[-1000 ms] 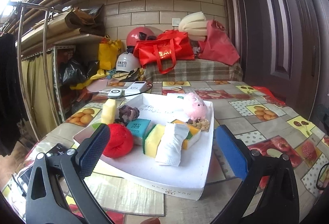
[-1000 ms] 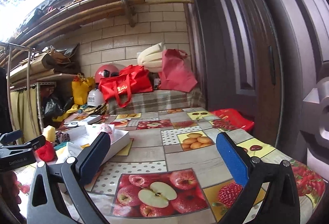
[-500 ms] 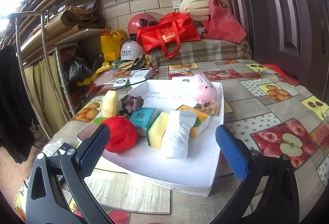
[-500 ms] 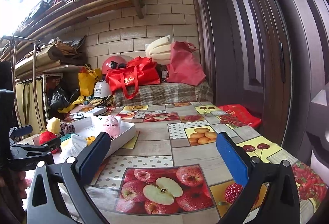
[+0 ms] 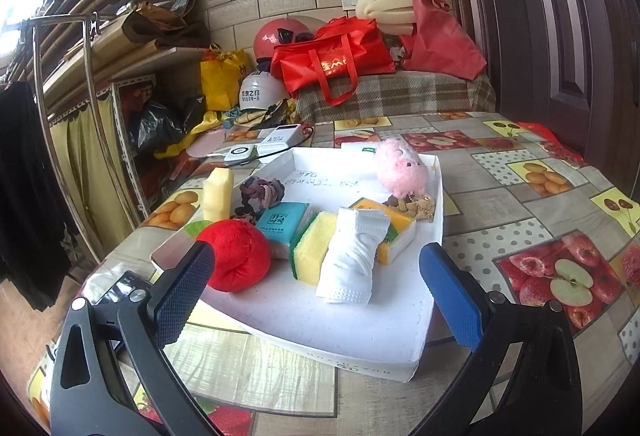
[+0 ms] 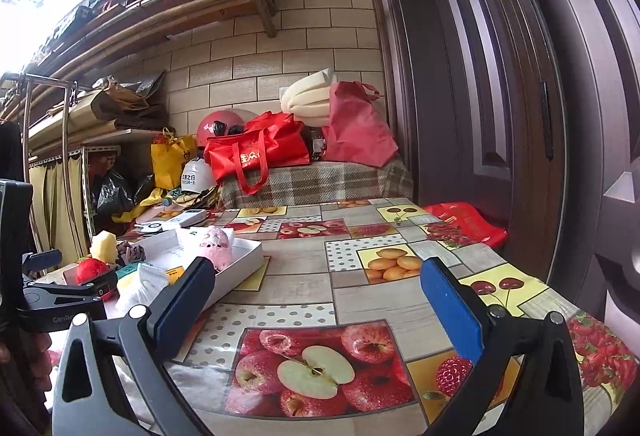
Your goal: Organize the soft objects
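Left tongs (image 5: 316, 288) spread wide, nothing between the blue pads, poised just short of the near edge of the white tray (image 5: 332, 332). Right tongs (image 6: 316, 300) equally wide, empty, over the fruit-print desk (image 6: 360, 288), well apart from the tray (image 6: 244, 262), which lay toward the desk's left edge.

In the tray, near left corner: red plush ball (image 5: 236, 254), partly hidden by the left pad. Beside it teal tissue pack (image 5: 282, 224), yellow-green sponge (image 5: 314, 248), white folded mask (image 5: 354, 254) leaning on an orange-white sponge (image 5: 394, 232). Far side: pink plush pig (image 5: 400, 168). Along the left rim: pale yellow foam block (image 5: 218, 192) standing upright, dull purple knotted scrunchie (image 5: 262, 192). Small beige cluster (image 5: 412, 205) behind the orange sponge, too indistinct to identify. Handwriting on the tray floor illegible.

Dark flat object (image 5: 120, 286) at the desk's near left edge mostly hidden behind the left tongs. Tray's left end cut off in the right-wrist view by the left tongs (image 6: 60, 290).
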Demonstrator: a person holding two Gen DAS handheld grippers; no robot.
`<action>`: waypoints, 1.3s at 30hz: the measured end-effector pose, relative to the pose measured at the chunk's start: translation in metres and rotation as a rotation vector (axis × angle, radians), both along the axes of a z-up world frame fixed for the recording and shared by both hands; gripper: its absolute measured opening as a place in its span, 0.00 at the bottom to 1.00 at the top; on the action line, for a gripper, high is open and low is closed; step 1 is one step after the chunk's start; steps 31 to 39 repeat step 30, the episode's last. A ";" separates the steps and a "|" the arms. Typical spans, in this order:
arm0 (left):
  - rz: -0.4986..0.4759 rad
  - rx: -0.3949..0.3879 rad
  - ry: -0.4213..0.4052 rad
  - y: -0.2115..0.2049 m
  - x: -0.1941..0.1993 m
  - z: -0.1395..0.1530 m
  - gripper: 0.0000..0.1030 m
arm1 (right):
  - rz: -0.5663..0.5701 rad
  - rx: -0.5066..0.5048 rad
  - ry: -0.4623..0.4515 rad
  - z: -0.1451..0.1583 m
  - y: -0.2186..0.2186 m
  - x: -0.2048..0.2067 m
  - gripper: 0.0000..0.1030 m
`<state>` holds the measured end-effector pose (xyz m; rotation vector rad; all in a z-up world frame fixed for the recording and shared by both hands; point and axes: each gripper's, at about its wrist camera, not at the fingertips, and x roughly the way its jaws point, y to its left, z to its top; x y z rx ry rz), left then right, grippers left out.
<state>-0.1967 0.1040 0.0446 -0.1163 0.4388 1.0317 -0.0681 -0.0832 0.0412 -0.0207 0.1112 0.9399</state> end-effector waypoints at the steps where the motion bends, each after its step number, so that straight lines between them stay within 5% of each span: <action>1: 0.001 -0.003 0.000 0.001 0.000 0.000 1.00 | 0.000 0.000 -0.001 0.000 0.000 0.000 1.00; 39: -0.036 -0.005 -0.041 -0.002 -0.001 0.003 1.00 | 0.002 -0.001 -0.004 0.001 0.000 0.000 1.00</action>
